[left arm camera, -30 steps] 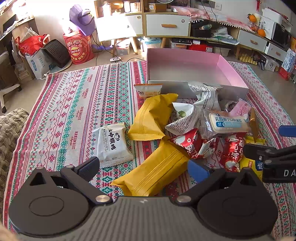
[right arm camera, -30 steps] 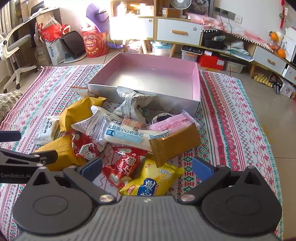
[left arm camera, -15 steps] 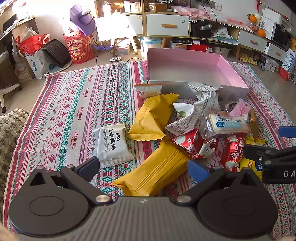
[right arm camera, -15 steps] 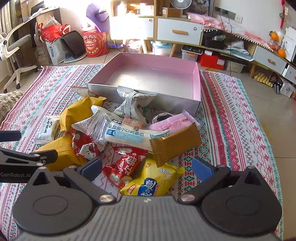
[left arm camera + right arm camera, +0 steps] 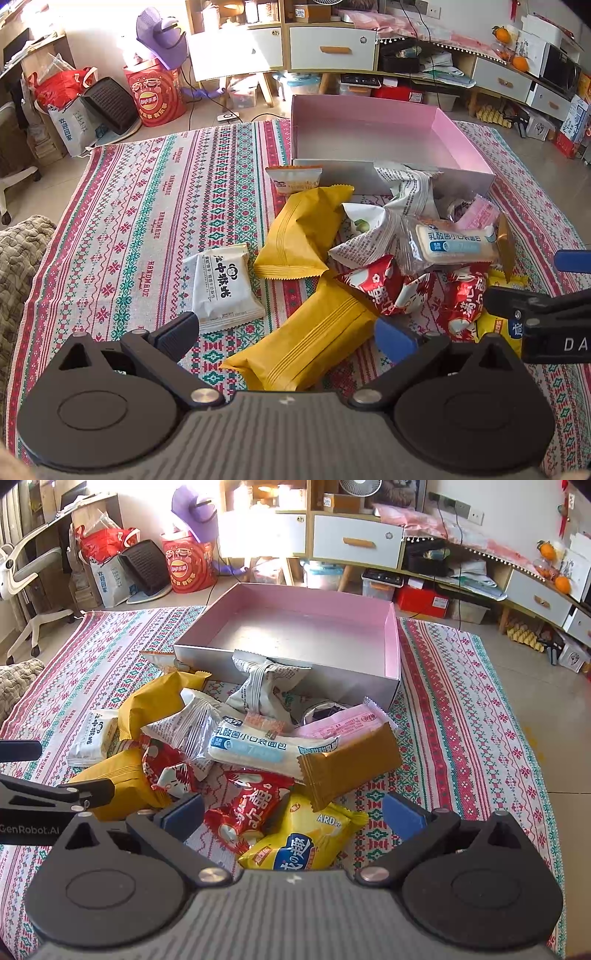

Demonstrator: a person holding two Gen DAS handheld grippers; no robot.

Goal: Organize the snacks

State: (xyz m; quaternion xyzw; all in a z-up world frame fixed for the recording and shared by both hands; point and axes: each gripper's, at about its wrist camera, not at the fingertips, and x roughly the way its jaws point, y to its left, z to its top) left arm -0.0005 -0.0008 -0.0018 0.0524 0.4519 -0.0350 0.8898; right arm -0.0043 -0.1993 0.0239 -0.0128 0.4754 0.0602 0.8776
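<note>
Meanwhile, both tongs spread, left tongs (image 5: 291,334), right tongs (image 5: 293,814), snack pile (image 5: 255,746) fronting pink box (image 5: 391,642)

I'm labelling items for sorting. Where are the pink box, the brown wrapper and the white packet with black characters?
pink box (image 5: 392,642), right wrist view, inner right wall.
brown wrapper (image 5: 351,766), right wrist view, middle.
white packet (image 5: 221,282), left wrist view, printed front.

Left claw (image 5: 286,330) held low with both fingers spread wide apart, nothing gripped between them, right claw (image 5: 293,812) beside it at similar height, fingers also spread wide and empty, each claw showing at the edge of the other's view
</note>
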